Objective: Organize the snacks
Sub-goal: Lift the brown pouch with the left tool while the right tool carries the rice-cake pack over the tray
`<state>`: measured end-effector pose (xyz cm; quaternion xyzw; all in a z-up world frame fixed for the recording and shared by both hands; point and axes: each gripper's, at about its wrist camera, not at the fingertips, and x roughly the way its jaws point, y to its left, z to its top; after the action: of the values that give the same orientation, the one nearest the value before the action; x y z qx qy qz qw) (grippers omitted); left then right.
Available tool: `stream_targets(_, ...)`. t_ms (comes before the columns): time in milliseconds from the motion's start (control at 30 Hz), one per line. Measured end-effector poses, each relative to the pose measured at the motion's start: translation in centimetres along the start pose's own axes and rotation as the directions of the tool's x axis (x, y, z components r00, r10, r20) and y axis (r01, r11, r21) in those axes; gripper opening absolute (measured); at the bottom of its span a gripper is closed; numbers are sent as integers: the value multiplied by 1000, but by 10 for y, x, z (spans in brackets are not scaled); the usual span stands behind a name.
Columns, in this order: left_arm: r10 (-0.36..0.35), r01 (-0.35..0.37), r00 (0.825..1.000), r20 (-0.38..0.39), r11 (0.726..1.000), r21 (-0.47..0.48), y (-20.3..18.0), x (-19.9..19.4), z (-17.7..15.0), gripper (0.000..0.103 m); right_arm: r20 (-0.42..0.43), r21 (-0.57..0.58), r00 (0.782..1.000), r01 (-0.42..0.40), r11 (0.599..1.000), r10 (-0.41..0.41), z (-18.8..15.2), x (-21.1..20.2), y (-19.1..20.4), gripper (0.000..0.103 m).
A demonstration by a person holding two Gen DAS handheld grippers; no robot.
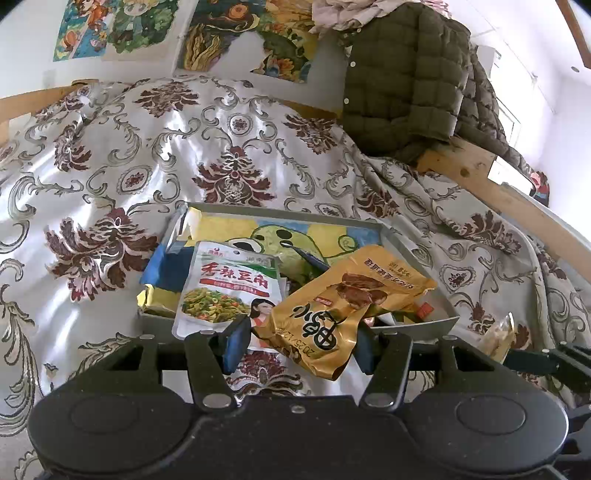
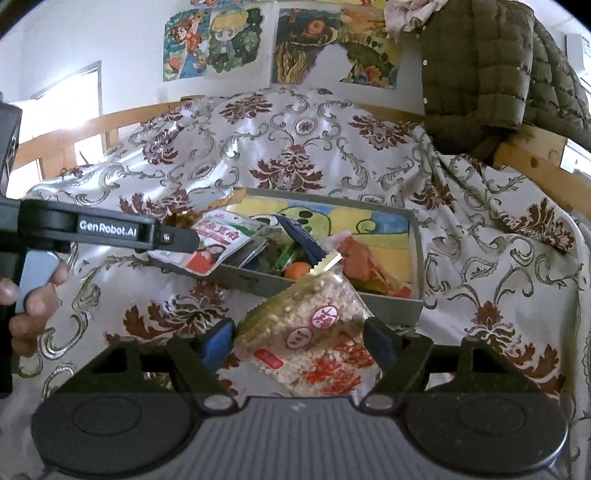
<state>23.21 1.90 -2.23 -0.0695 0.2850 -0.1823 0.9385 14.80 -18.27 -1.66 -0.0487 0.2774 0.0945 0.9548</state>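
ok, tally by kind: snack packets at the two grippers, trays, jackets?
Snack packets: 3 (green packet, gold packet, clear packet)
Tray: 1
Jacket: 1
Total: 5

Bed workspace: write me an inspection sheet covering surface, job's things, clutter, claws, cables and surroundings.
Surface: floral satin bedspread, rumpled.
Job's things: shallow grey cardboard box holding mixed snacks; white green-bean snack pouch leaning over its near edge.
Clutter: olive quilted jacket draped over the wooden bed rail.
Claws: left claw appears closed on a crumpled gold foil pouch; right claw appears closed on a clear bag of rice crisps.
Cables: nothing seen.
Surroundings: cartoon posters on a white wall.
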Motion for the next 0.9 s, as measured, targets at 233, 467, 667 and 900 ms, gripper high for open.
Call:
stream_targets(233,-1,1,1000,-1,1000,-3,2,0,0,59,-3,8,1000,-4,1000,4,-1,1,-2,71)
stream_targets(467,0,0,1000,-3,1000,-2,1,1,0,59,-27,33,999,27,999,-26,-1,-6,-4,28)
stream_targets(667,0,0,1000,-6,1000,-4,1,2,-1,59,-117,195,993,56,979,-34,-13,-10,-28,25)
stream_targets(900,5,-5,1000,-2,1000,-4,1,2,-1,59,-134,144,991,51,988,-31,-17,17,-27,64)
